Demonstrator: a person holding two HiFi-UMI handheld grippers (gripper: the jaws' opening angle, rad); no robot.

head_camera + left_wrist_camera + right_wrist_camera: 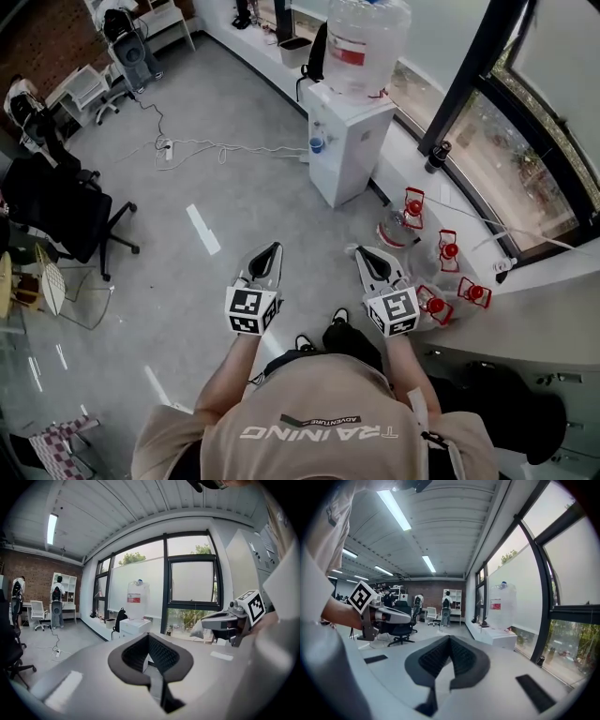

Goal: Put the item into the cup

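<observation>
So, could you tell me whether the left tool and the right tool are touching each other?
Apart. The head view shows grey floor between the left tool and the right tool.

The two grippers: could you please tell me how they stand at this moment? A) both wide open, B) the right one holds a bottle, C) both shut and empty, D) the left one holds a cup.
C: the left gripper and the right gripper each have their jaw tips meeting, with nothing between them.
</observation>
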